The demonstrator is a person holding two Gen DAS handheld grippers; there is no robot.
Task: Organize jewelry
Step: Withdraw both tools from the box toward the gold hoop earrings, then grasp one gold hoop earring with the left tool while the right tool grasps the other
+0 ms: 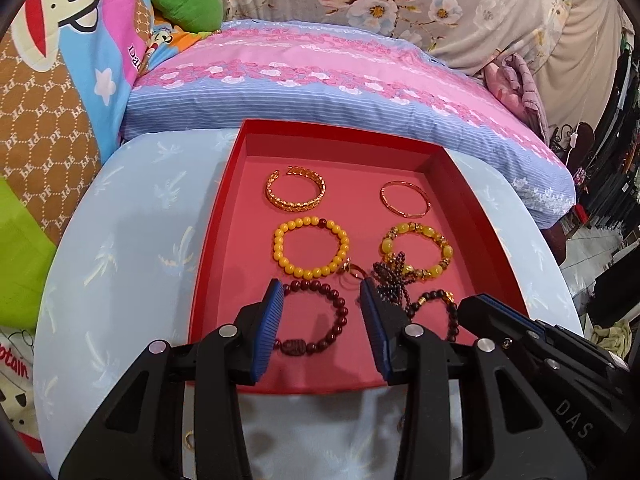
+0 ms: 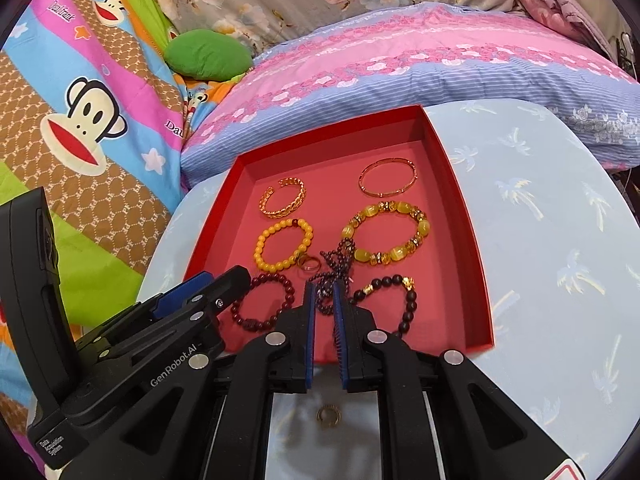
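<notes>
White letters "DAS" are showing on the black plastic body of the right hand-held gripper (image 1: 472, 308). "GenRobot.AI" and "Data Acquisition System" are standing on the black left hand-held gripper (image 2: 224, 284). Left of both, the colourful monkey-print quilt (image 2: 92, 112) is repeating "PF" and is showing a partly legible script name.

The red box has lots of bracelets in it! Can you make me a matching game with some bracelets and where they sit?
Things:
1. gold cuff
2. thin gold bangle
3. plain yellow bead bracelet
4. dark red bead bracelet

Places in the red box, left wrist view:
A. far right
B. near left
C. far left
D. middle left

Pairs: 1-C, 2-A, 3-D, 4-B
</notes>
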